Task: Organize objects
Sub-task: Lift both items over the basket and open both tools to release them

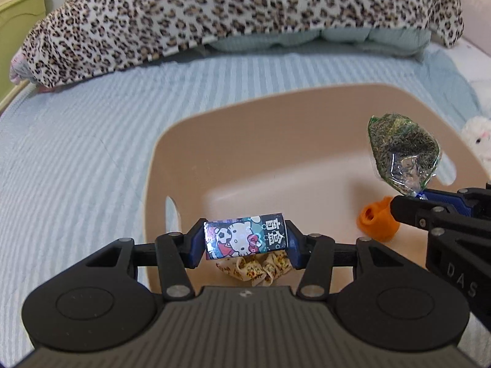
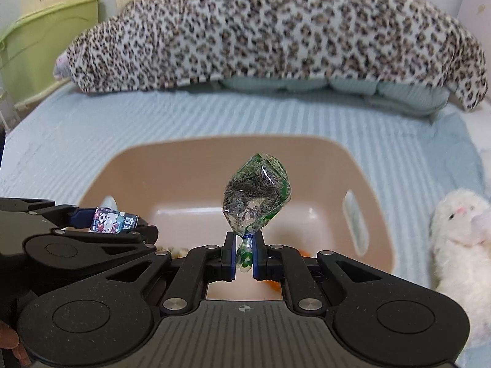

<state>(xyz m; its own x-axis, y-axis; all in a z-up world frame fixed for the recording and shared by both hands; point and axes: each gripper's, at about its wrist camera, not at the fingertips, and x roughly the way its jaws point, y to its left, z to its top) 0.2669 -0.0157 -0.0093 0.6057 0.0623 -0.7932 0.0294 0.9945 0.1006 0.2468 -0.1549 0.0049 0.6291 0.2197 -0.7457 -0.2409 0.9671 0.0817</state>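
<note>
Hello Kitty box sits clamped in the left gripper over the beige bin; right gripper pinches the tea packet.

Both tongs, left and right: matte black linkages, silver pivot screws, blue finger pads, ribbed grey housing, white "DAS" lettering.

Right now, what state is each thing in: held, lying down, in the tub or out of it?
Left gripper: shut on the Hello Kitty box.
Hello Kitty box: held sideways above the tub.
Right gripper: shut on the bag's twisted neck.
Clear bag of dark bits: held upright over the tub.
Beige tub: on the bed, open.
Orange piece: lying in the tub.
Patterned scrunchie: lying in the tub.
White plush toy: lying outside the tub.
</note>
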